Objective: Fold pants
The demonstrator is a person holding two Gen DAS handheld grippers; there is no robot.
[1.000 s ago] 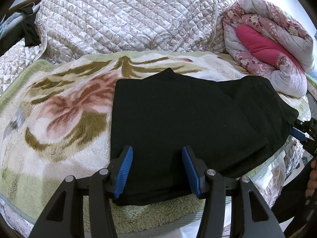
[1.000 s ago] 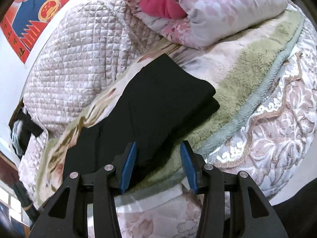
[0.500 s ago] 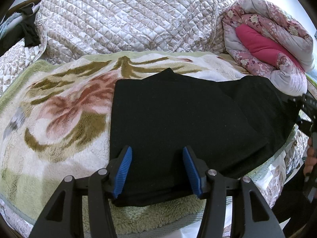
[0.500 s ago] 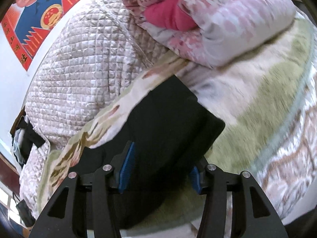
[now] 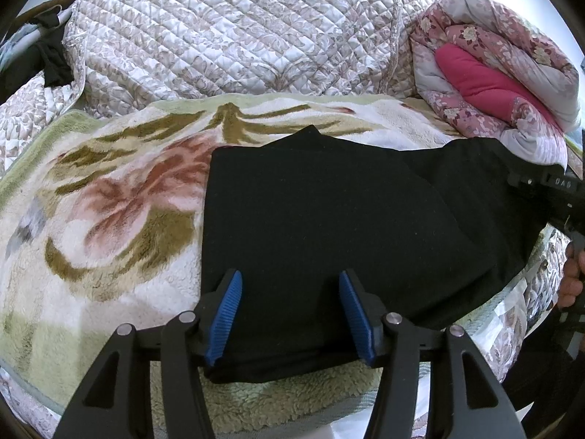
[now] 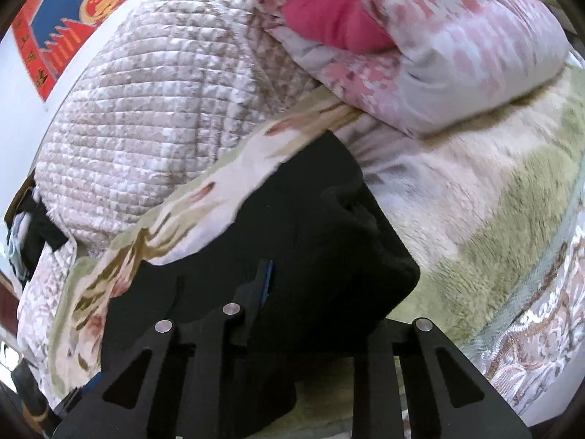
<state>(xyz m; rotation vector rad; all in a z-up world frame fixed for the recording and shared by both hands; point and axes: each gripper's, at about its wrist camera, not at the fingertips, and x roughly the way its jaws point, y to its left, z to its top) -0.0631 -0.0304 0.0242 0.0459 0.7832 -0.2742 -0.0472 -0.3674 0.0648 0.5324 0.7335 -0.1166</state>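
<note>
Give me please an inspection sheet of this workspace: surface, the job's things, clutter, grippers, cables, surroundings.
Surface: floral fleece blanket spread over a bed.
Job's things: black pants partly folded, flat on the blanket; right end bunched and lifted.
Clutter: rolled pink floral quilt; dark garment at far left.
Grippers: left gripper open, fingers straddling the pants' near edge; right gripper has just been closing, pants between its fingers.
Cables: nothing seen.
Surroundings: quilted cover behind; red and blue poster on wall.
</note>
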